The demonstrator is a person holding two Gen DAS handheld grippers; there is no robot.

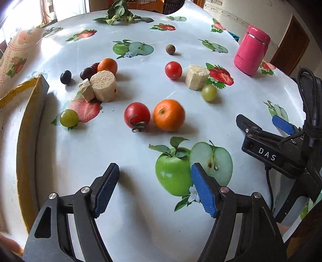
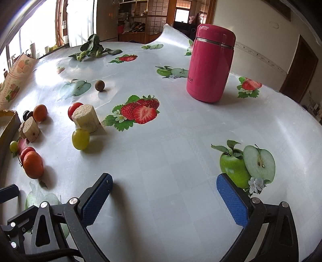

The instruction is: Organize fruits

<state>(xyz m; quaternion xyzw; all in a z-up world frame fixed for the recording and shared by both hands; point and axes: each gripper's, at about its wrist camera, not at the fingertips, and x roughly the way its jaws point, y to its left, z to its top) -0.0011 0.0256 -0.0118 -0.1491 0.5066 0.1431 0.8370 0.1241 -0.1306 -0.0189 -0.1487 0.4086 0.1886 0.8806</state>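
Note:
Loose fruit lies on a fruit-print tablecloth (image 1: 140,153). Ahead of my open, empty left gripper (image 1: 155,171) sit a red tomato (image 1: 136,115) and an orange (image 1: 169,114). Farther off are a green grape (image 1: 68,118), a second green grape (image 1: 209,92), a second tomato (image 1: 173,70), a second orange (image 1: 107,65), dark fruits (image 1: 66,77) and a brown round fruit (image 1: 170,49). My right gripper (image 2: 164,181) stands open over bare cloth, well right of the fruit; it shows as the right gripper (image 1: 261,123) in the left wrist view. The near orange (image 2: 33,165) and grape (image 2: 80,139) lie to its left.
Two pale corn-cob-like chunks (image 1: 103,85) (image 1: 196,76) stand among the fruit. A pink flask (image 2: 211,62) stands at the back right. A cardboard box (image 1: 24,104) borders the left side. Leafy greens (image 1: 120,14) lie at the far edge.

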